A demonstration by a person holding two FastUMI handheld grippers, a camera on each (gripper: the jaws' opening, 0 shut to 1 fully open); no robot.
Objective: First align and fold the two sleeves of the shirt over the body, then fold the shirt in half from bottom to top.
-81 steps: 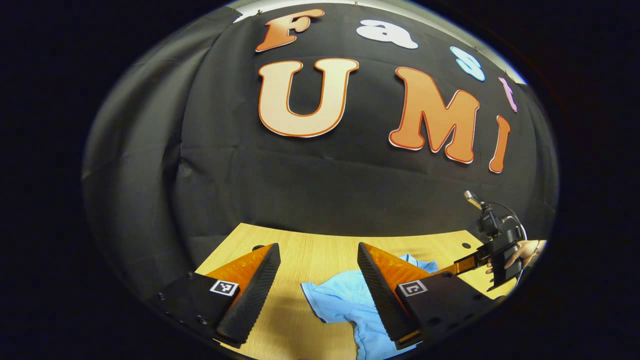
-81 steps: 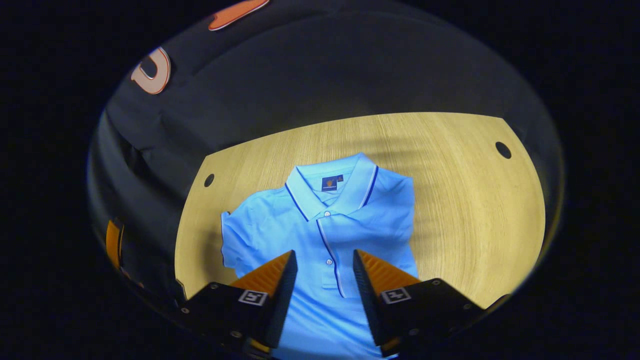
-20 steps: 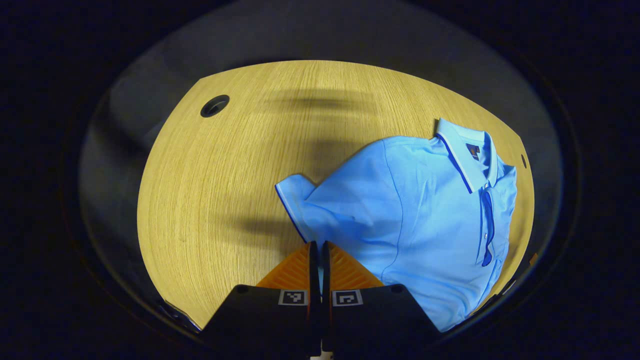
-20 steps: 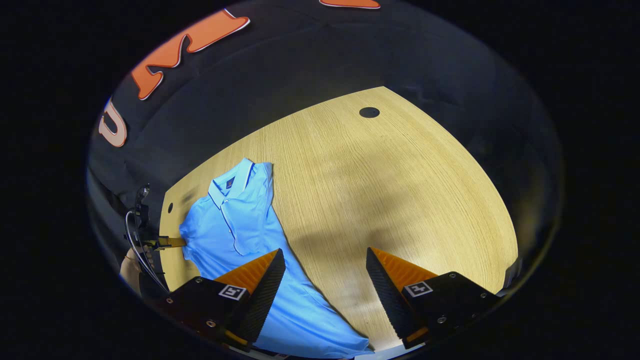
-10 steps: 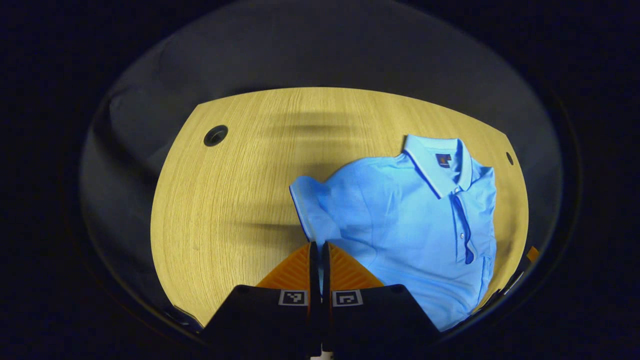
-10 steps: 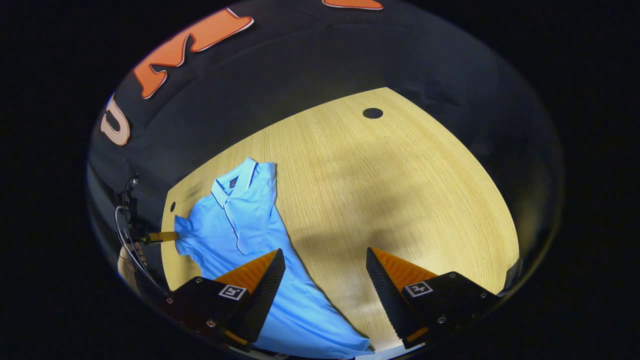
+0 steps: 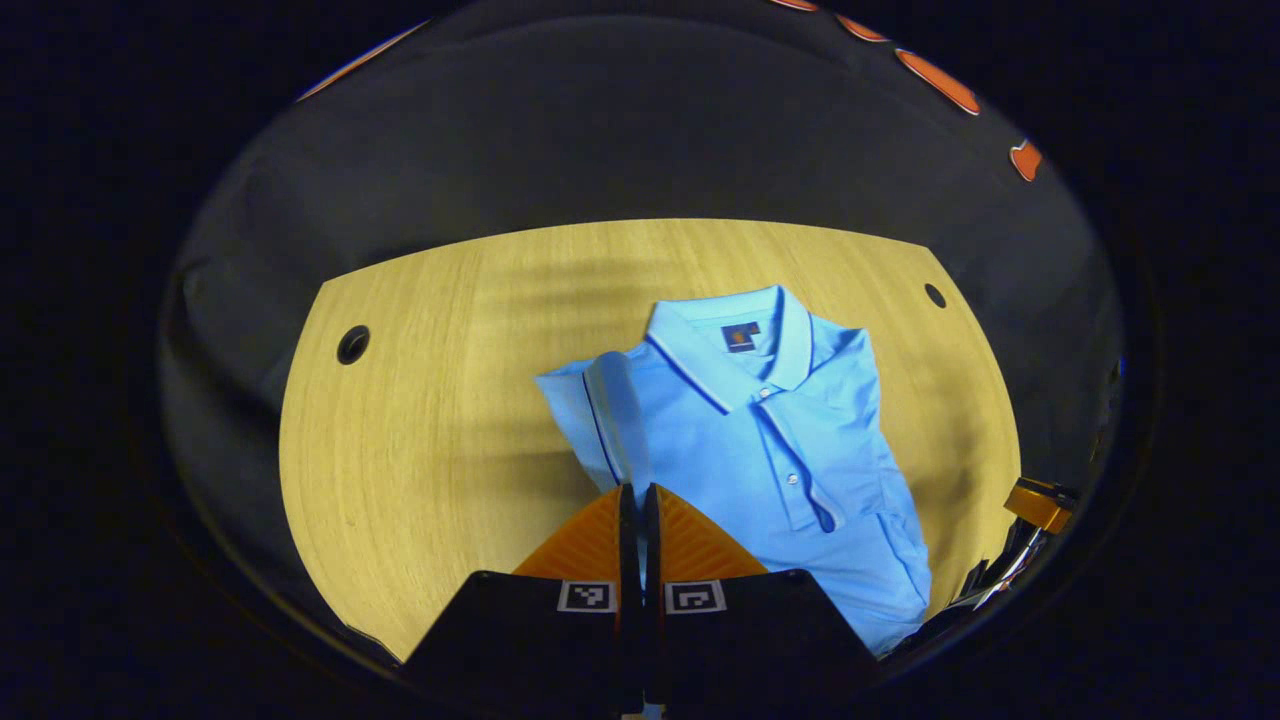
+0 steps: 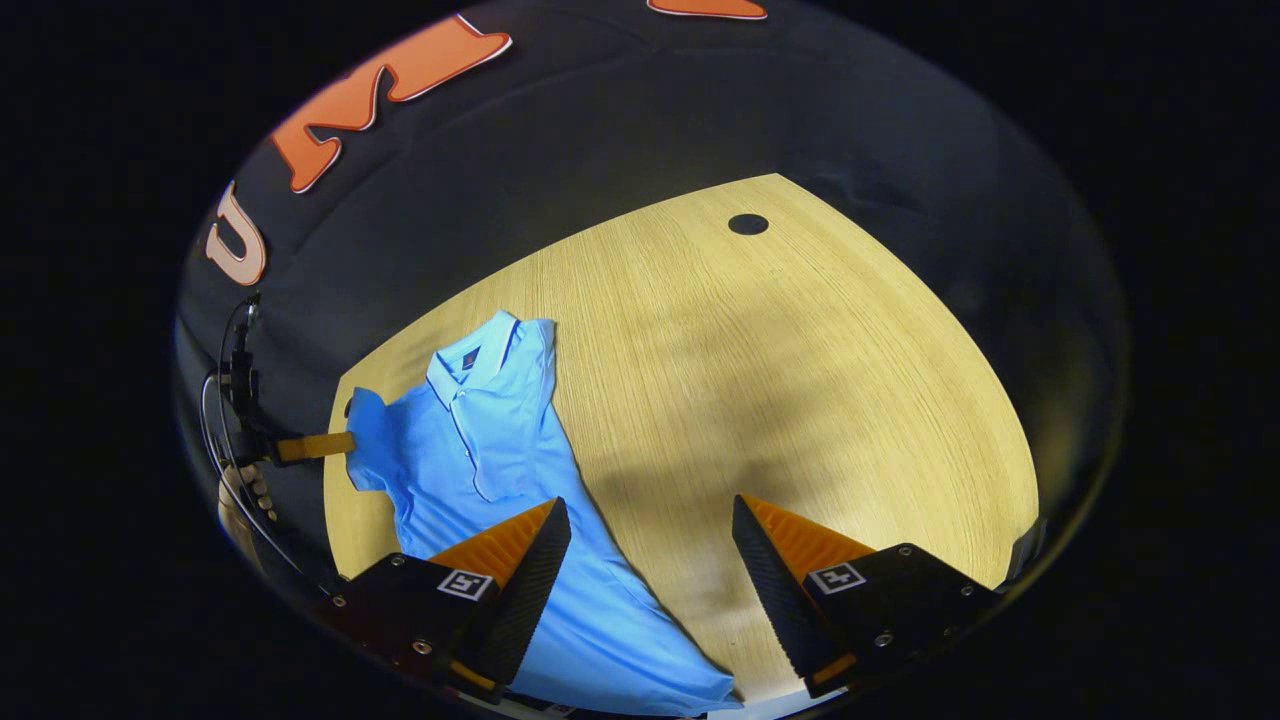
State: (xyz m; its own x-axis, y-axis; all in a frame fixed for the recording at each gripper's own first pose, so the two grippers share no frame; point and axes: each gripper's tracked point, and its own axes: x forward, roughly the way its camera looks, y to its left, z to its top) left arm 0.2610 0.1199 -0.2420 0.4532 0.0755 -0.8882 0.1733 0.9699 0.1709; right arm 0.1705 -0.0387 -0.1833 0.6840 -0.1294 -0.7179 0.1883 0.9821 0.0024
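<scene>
Left gripper is clamped on the shirt's sleeve, lifting it off the wooden table; the right gripper hangs wide open, empty, near the hem. To fold well, carry the sleeve across the chest, lay it flat, and release without dragging the body.

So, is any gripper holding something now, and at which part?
The left gripper pinches the blue shirt's sleeve at its edge. The right gripper is open, holding nothing.
</scene>
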